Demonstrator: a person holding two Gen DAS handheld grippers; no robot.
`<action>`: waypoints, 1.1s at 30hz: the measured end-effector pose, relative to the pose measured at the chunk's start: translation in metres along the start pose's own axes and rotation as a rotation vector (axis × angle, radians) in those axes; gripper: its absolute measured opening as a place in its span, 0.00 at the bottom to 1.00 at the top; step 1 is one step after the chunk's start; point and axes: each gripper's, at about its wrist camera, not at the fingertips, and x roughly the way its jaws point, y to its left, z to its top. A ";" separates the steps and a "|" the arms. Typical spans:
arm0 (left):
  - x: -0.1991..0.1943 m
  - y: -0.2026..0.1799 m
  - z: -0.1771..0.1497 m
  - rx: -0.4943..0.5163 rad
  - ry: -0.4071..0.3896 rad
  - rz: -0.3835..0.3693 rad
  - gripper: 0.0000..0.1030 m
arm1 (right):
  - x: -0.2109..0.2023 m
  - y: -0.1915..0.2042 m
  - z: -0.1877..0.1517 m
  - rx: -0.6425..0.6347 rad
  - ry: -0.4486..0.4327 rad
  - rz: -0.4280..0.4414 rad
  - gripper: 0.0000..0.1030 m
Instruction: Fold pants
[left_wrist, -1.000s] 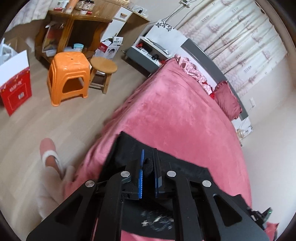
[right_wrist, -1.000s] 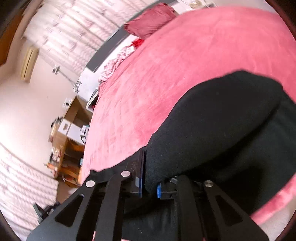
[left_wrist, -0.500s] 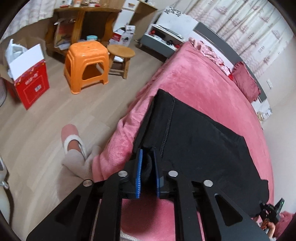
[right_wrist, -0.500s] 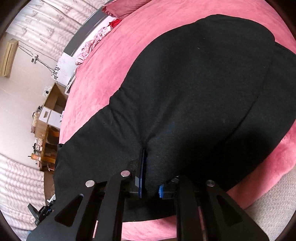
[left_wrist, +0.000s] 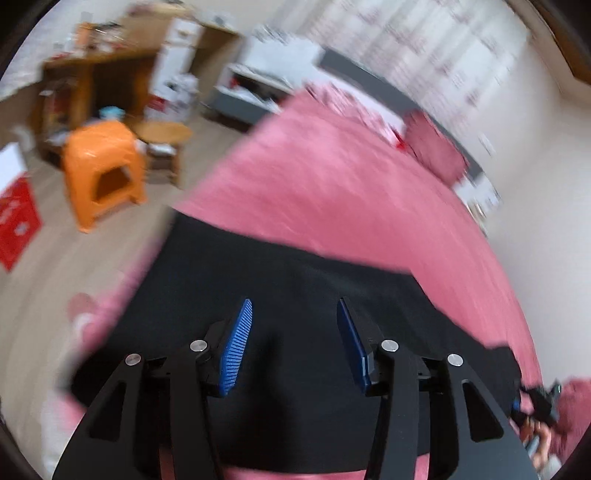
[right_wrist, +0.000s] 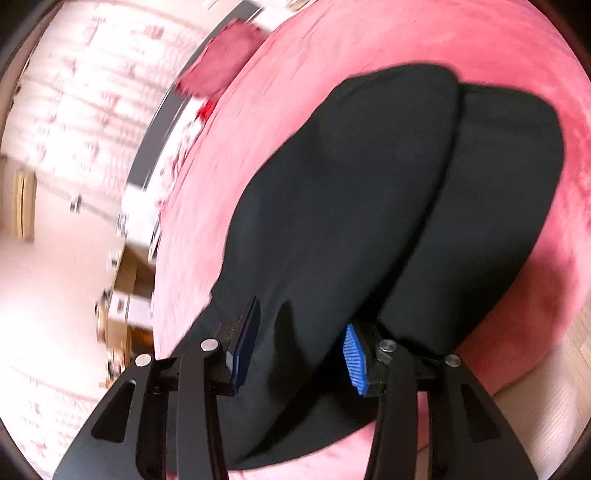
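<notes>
2 tools (left_wrist: 293, 341) (right_wrist: 301, 341) parted, pants (right_wrist: 369, 206) released

The black pants (right_wrist: 351, 206) lie folded flat on the pink bed (right_wrist: 406, 37), one layer over the other, the upper layer's edge running toward 1 o'clock in the right wrist view.

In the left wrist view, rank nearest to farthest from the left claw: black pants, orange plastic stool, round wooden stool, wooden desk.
1. Black pants, directly beneath the left claw.
2. Orange plastic stool, on the floor, left.
3. Round wooden stool, just behind the orange one.
4. Wooden desk, against the far wall.
</notes>
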 end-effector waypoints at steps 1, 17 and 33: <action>0.013 -0.006 -0.005 0.012 0.031 -0.014 0.45 | 0.000 -0.005 0.005 0.022 -0.015 0.005 0.41; 0.062 -0.031 -0.035 0.083 0.117 0.032 0.47 | -0.066 -0.043 0.018 0.041 -0.118 -0.058 0.07; 0.053 -0.081 -0.030 0.176 0.134 0.001 0.52 | -0.076 0.025 0.013 -0.232 -0.290 -0.329 0.37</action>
